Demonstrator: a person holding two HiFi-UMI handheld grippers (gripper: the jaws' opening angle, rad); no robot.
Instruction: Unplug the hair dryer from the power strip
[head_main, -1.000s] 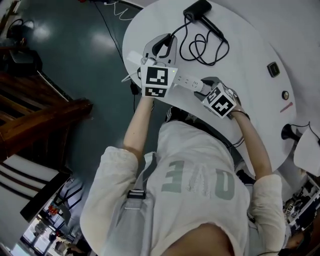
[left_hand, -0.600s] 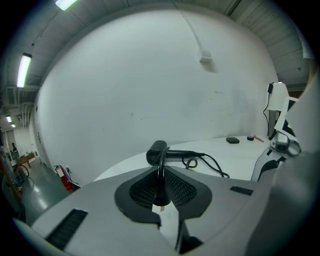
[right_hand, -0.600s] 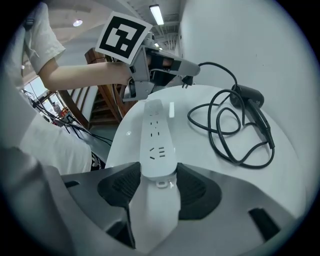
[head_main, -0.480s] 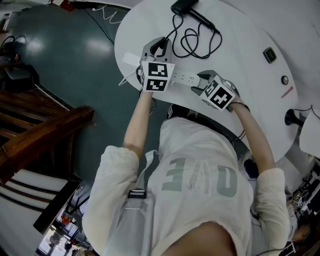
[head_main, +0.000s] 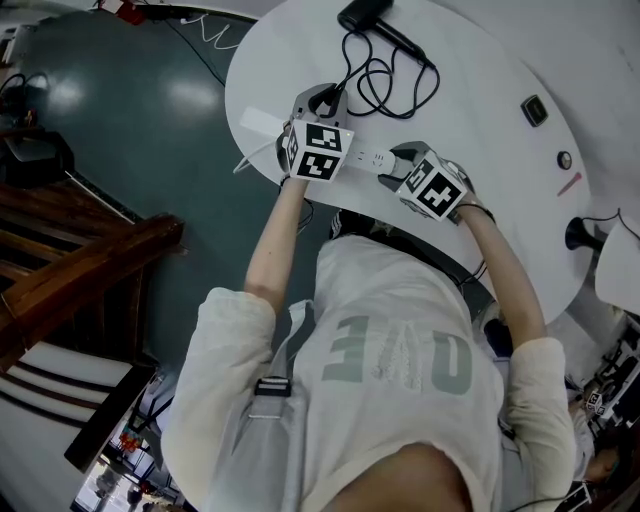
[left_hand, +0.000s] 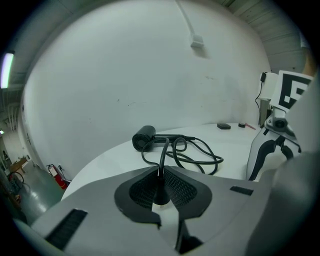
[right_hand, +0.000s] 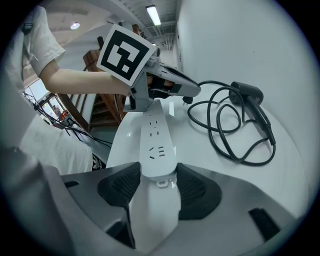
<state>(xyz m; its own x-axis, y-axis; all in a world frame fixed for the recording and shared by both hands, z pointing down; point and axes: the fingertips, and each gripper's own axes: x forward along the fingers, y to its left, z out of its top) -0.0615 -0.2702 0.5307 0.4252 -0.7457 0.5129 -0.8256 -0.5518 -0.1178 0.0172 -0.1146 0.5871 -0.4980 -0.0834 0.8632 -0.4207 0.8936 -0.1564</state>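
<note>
The black hair dryer (head_main: 365, 15) lies at the table's far side, and its cable (head_main: 385, 80) coils toward me. My left gripper (head_main: 320, 100) is shut on the black plug (left_hand: 161, 192) at the cable's end. It hangs low over the far part of the white power strip (head_main: 365, 158). In the right gripper view the plug (right_hand: 186, 100) seems clear of the sockets, just beside the strip (right_hand: 155, 145). My right gripper (head_main: 396, 160) is shut on the strip's near end, with both pads against its sides (right_hand: 156, 182). The hair dryer (left_hand: 144, 137) also shows ahead in the left gripper view.
A small black box (head_main: 534, 110), a round button-like item (head_main: 565, 160) and a pink pen (head_main: 572, 184) lie on the white round table (head_main: 480, 70) to the right. The table's edge runs just behind both grippers. Wooden stairs (head_main: 80, 250) stand at the left, on the floor.
My left gripper has sunk toward the table with the plug still in it. The right gripper and the power strip have stayed put.
</note>
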